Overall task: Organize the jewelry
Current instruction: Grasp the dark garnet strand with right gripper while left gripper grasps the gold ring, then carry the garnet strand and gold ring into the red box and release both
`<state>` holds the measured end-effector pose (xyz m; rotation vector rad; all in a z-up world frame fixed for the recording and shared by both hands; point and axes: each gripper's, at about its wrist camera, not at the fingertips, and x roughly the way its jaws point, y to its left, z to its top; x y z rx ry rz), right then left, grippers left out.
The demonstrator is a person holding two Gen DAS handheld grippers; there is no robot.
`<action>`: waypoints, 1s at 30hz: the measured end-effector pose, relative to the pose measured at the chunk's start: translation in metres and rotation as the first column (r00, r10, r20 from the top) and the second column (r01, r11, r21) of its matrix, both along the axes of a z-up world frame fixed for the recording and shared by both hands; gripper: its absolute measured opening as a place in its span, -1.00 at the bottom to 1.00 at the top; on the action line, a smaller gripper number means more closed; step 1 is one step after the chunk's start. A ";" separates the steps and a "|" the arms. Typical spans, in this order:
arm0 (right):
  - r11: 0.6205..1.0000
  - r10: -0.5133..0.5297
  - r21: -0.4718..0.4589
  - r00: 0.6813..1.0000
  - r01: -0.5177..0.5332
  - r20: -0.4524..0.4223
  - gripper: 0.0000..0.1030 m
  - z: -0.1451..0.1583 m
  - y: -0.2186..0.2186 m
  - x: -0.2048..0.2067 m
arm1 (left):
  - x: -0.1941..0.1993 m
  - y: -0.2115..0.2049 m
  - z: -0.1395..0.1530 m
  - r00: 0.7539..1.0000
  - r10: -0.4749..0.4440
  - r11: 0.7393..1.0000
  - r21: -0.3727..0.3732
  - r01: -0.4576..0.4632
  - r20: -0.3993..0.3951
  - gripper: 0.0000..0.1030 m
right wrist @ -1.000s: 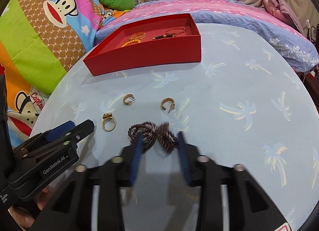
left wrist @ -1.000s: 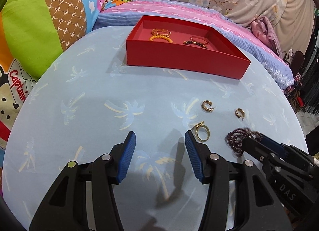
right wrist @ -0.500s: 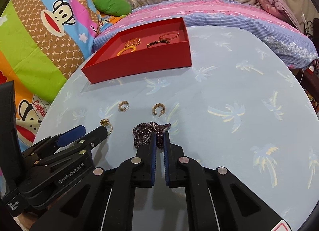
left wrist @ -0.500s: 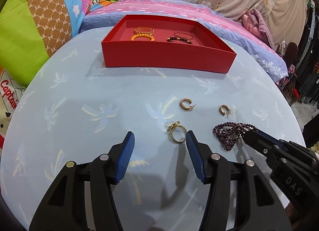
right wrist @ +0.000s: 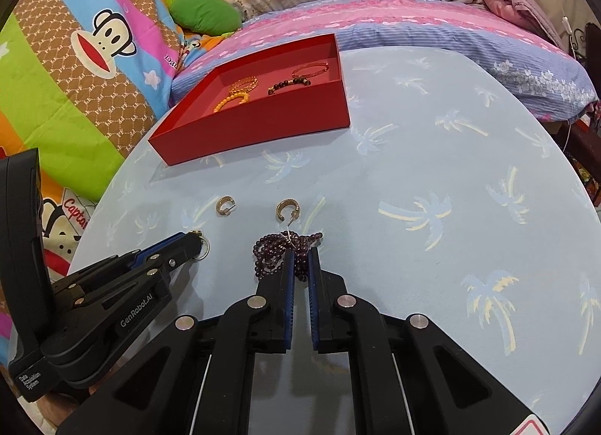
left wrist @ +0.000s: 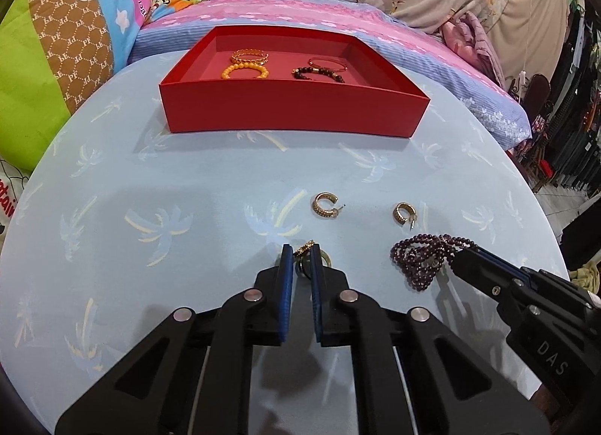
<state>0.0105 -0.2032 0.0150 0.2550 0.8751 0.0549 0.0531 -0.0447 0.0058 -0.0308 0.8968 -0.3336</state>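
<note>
A gold ring [left wrist: 326,259] with a small ornament lies on the pale blue tablecloth. My left gripper [left wrist: 301,252] is closing tight on it, and its blue pads pinch the band. A purple bead strand [right wrist: 268,252] lies bunched just to the right, with my right gripper [right wrist: 300,255] shut on its near side. In the right wrist view the left gripper [right wrist: 195,241] holds the ring [right wrist: 204,248]. The left wrist view shows the right gripper [left wrist: 460,260] at the bead strand [left wrist: 415,264]. Two gold hoop earrings [left wrist: 325,205] [left wrist: 402,212] lie loose beyond.
A red tray [left wrist: 293,114] stands at the table's far side with several bracelets in it: gold, orange bead, dark bead and thin red ones. The round table [right wrist: 432,172] drops off on all sides. A bed with colourful bedding lies behind it.
My left gripper slid over the gold ring and its jaws went from wide open to closed on it. The right gripper closed on the purple beads and has stayed there.
</note>
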 end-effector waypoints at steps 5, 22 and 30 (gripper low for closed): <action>1.000 0.000 0.002 1.000 0.000 0.015 -0.87 0.007 0.000 -0.001 | -0.002 0.003 0.002 1.000 -0.002 1.000 -0.013 0.002 -0.012 -0.83; 0.999 0.025 -0.027 0.990 -0.022 0.137 -0.87 0.062 0.002 0.010 | 0.007 0.019 0.045 1.000 -0.006 0.999 -0.035 0.007 0.023 -0.83; 0.999 0.033 -0.036 0.979 -0.026 0.201 -0.87 0.092 -0.002 0.044 | 0.038 0.026 0.076 0.997 0.001 0.999 -0.035 0.002 0.078 -0.83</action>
